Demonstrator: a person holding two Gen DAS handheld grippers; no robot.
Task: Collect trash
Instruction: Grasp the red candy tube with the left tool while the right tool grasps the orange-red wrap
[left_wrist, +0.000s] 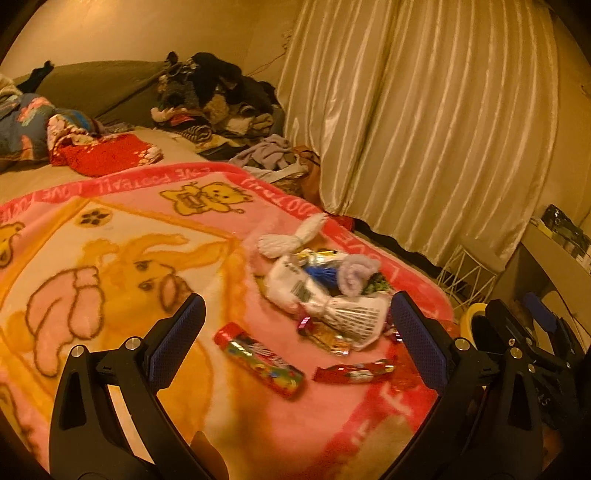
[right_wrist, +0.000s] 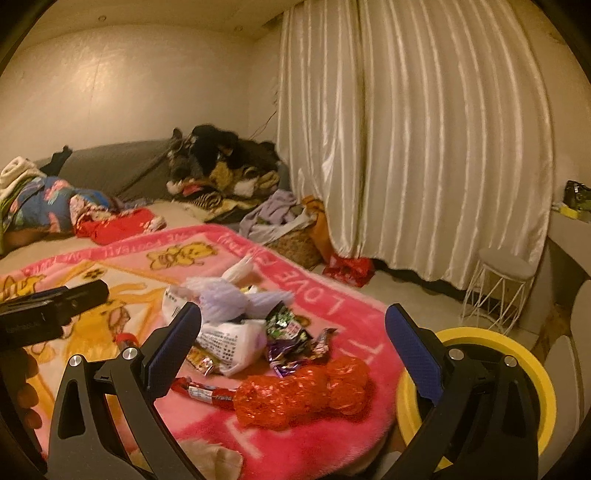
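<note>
A heap of trash lies on a pink cartoon blanket (left_wrist: 110, 258): knotted white plastic bags (left_wrist: 295, 284), a printed white bag (right_wrist: 229, 339), a colourful candy wrapper (left_wrist: 262, 358), a red bar wrapper (left_wrist: 354, 371), a crinkled red wrapper (right_wrist: 303, 391) and a purple-green foil packet (right_wrist: 288, 328). My left gripper (left_wrist: 299, 332) is open and empty, hovering just short of the heap. My right gripper (right_wrist: 295, 339) is open and empty, over the blanket's corner to the right of the left one. A yellow-rimmed bin (right_wrist: 524, 380) stands on the floor beside the bed, below my right gripper.
Piles of clothes (right_wrist: 229, 173) and a floral quilt (right_wrist: 44, 206) lie at the bed's far end. A woven basket of laundry (right_wrist: 291, 243) stands by the cream curtain (right_wrist: 424, 147). A white wire stool (right_wrist: 498, 291) stands at right.
</note>
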